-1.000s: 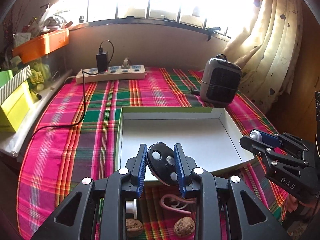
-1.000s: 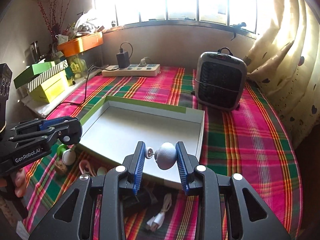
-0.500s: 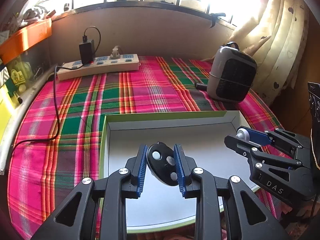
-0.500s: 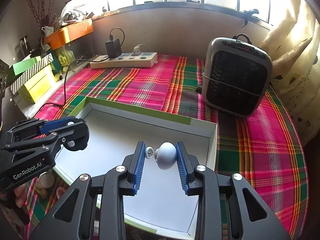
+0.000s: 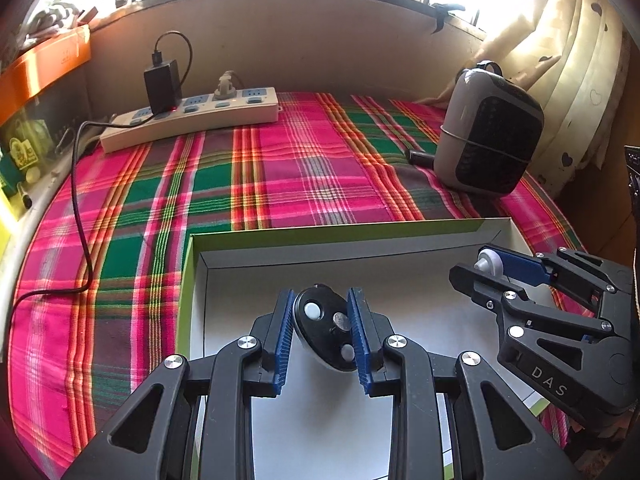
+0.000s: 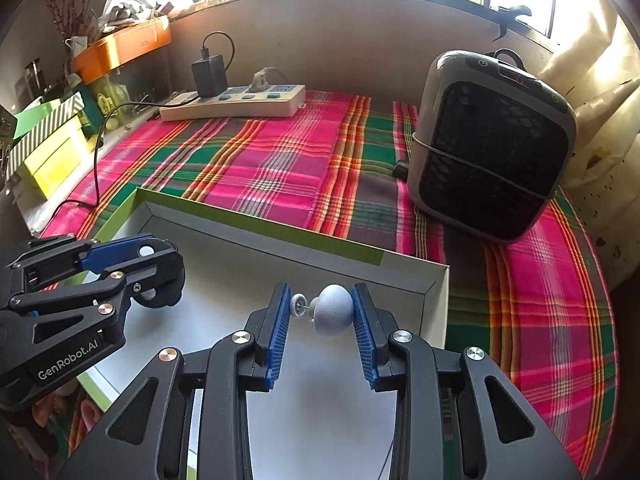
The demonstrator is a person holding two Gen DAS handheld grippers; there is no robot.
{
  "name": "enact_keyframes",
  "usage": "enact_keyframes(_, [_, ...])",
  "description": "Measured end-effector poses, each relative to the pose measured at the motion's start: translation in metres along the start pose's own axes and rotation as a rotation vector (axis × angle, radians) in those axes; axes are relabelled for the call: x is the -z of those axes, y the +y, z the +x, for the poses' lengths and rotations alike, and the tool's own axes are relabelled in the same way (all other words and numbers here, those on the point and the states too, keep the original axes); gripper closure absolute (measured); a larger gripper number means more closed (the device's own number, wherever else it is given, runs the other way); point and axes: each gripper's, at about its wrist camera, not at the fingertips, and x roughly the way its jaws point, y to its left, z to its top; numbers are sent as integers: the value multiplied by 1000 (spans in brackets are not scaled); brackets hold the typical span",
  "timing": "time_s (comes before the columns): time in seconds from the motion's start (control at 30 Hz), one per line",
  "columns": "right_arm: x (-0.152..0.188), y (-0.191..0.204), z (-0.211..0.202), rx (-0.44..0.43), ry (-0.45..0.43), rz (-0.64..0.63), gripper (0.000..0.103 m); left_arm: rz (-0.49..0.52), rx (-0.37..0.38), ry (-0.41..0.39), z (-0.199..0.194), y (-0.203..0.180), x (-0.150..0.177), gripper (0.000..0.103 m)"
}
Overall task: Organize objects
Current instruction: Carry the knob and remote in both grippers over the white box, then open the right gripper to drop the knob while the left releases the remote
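Observation:
A shallow white box with a green rim (image 5: 392,227) (image 6: 260,222) lies on the plaid cloth. Above its floor my left gripper (image 5: 320,312) is shut on a black oval fob with pale buttons (image 5: 324,328). My right gripper (image 6: 322,312) is shut on a grey-blue egg-shaped piece with a small white pin-wheel at its side (image 6: 334,314), also over the box floor. In the left wrist view the right gripper (image 5: 486,266) sits at the right; in the right wrist view the left gripper (image 6: 160,268) sits at the left. Both point steeply down.
A grey heater (image 5: 488,136) (image 6: 492,148) stands beyond the box at the right. A white power strip with a black charger (image 5: 192,116) (image 6: 236,102) lies by the back wall, its black cable trailing left. Green and yellow boxes (image 6: 52,148) line the left ledge.
Both grippers moved forward and down over the box, each keeping its grip. The small items on the cloth in front of the box have dropped almost wholly out of view.

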Motion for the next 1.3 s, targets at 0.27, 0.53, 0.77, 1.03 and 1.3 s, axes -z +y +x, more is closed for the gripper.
enact_keyframes(0.27, [0,2,8,6,26,-12,70,5,-5,28,6,-1,0,77])
enact_keyframes(0.53, [1,4,12,19,47,-14,70,1,-11,33,6,0,0,76])
enact_keyframes(0.77, [2,4,13,28,52,-16,70,2,-19,54,10,-1,2,73])
enact_keyframes(1.03, [1,5,13,24,50,-5,58,8,-17,55,10,-2,1,70])
enact_keyframes(1.3, [2,6,-1,31,15,3,54,12,-23,20,-4,-3,4,64])
